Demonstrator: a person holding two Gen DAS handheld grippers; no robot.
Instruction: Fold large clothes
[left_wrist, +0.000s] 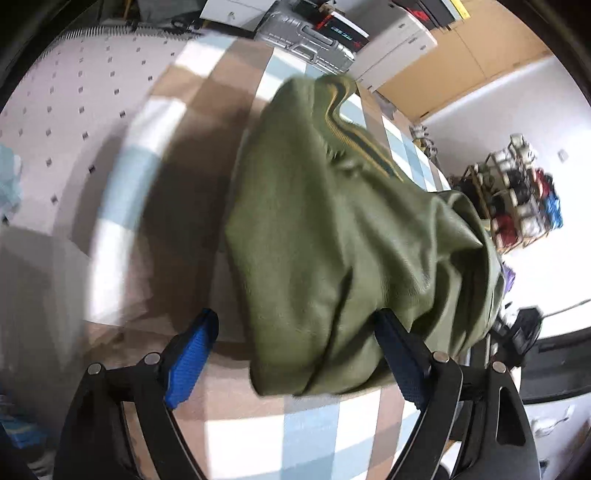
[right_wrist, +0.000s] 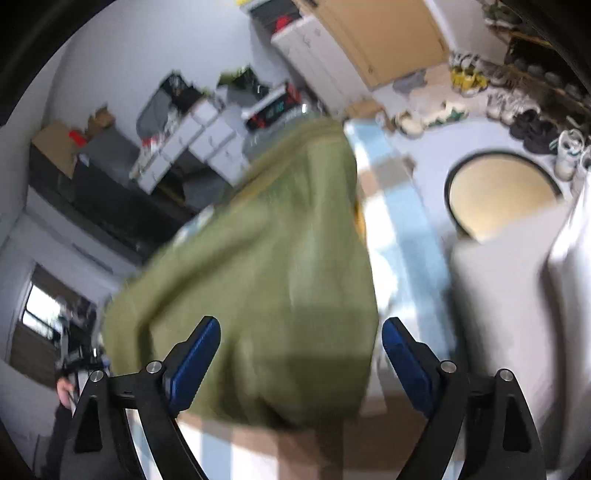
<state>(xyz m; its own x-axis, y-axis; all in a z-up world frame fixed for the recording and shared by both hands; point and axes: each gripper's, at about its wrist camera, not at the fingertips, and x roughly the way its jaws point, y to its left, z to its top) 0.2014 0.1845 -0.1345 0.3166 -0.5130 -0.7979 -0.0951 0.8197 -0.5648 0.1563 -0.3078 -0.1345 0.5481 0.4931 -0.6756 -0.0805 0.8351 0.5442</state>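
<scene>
The left tongs (left_wrist: 297, 332) stand wide open, their blue pads (left_wrist: 192, 362) far from each other. The green garment (left_wrist: 332, 229) lies in a heap on the counter (left_wrist: 166, 155), which is covered with a cloth of brown, white and pale blue squares. The near end of the garment falls between the two fingers. The right finger is partly covered by a fold of the fabric, but the pads do not press on it. A striped yellow and dark rib band (left_wrist: 354, 136) shows at the far end of the garment.

The right tongs (right_wrist: 301, 334) are also wide open, and the same green garment (right_wrist: 266, 277) lies between their fingers without being squeezed. This view is blurred, so the folds of the fabric are hard to read. The garment reaches from the near edge of the counter (right_wrist: 402, 229) toward the far side.

Beyond the counter a silver suitcase (left_wrist: 310, 40) lies on the floor, and a rack of shoes (left_wrist: 517, 192) stands by the wall. In the right wrist view a round stool (right_wrist: 502, 192) with a pale seat stands beside the counter, and white drawers (right_wrist: 207, 144) are near the wall.
</scene>
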